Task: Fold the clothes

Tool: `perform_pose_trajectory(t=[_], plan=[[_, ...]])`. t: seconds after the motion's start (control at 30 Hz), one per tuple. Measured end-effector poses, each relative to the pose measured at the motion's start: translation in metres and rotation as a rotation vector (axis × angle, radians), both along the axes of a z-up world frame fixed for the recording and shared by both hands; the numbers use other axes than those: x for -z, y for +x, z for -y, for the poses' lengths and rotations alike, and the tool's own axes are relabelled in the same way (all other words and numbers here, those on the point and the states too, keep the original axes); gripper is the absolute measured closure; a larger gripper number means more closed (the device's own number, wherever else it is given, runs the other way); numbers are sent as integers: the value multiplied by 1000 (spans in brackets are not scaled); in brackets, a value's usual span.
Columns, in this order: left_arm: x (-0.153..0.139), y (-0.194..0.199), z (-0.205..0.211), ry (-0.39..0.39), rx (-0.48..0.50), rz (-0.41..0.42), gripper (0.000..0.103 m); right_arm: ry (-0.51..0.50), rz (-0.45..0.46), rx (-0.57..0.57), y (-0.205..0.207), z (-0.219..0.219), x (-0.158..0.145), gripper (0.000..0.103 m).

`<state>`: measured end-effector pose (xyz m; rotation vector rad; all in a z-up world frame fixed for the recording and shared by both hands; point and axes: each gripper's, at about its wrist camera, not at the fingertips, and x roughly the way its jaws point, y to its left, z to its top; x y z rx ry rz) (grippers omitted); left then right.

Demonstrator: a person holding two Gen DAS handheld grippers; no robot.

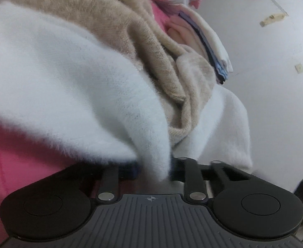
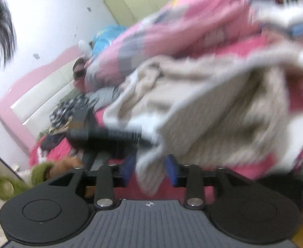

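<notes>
**Fuzzy garment held at one corner, second corner loose between open fingers**

Bedroom setting: white wall (image 1: 275, 82) behind, a pink headboard (image 2: 17, 103) at the far left of the right wrist view, and a bed covered by a pink sheet (image 1: 10, 155). A pink patterned quilt (image 2: 172, 20) is heaped at the back of the bed. A stack of folded clothes (image 1: 213, 47) sits near the wall, well apart from both grippers.

Task item: a fuzzy white and beige garment (image 1: 68, 72), crumpled and partly lifted off the sheet. It fills most of the left wrist view, white face toward the camera, beige face showing in the folds beyond. The right wrist view is motion-blurred; detail there is limited.

Left gripper (image 1: 153, 165): jaws drawn close on a white corner of the garment, which hangs down between them. Judged a firm pinch.

Right gripper (image 2: 149, 169): blue pads (image 2: 127, 171) stand apart, with a beige flap hanging down in the gap. No pad visibly presses on it; judged released or not yet gripped.

Governing relation: from each gripper the garment runs forward and upward, away from the fingers, its bulk lying between the two hands. The left hand alone carries it. In my judgement, the next move depends on the right gripper closing on the hanging beige edge so the cloth can be spread along its length.
</notes>
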<state>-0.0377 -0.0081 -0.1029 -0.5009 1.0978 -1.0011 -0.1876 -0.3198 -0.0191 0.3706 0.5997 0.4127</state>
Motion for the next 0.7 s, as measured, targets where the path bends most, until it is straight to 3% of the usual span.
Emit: perform_pose_trajectory(t=[0.07, 0.17, 0.33, 0.5, 0.57, 0.7], plan=[[-7, -8, -9, -20, -4, 49, 86, -20, 67, 24, 5, 5, -29, 59], [-15, -15, -31, -44, 1, 60, 87, -50, 147, 1, 22, 14, -67, 59], [-27, -28, -77, -27, 2, 112, 87, -44, 130, -203, 87, -14, -116, 59], [-26, -35, -127, 24, -54, 138, 87, 8, -71, -404, 169, -80, -116, 49], [-15, -34, -142, 25, -82, 99, 87, -6, -163, -451, 197, -111, -102, 31], [3, -35, -143, -4, -102, 48, 87, -79, -352, -449, 256, -163, -55, 23]])
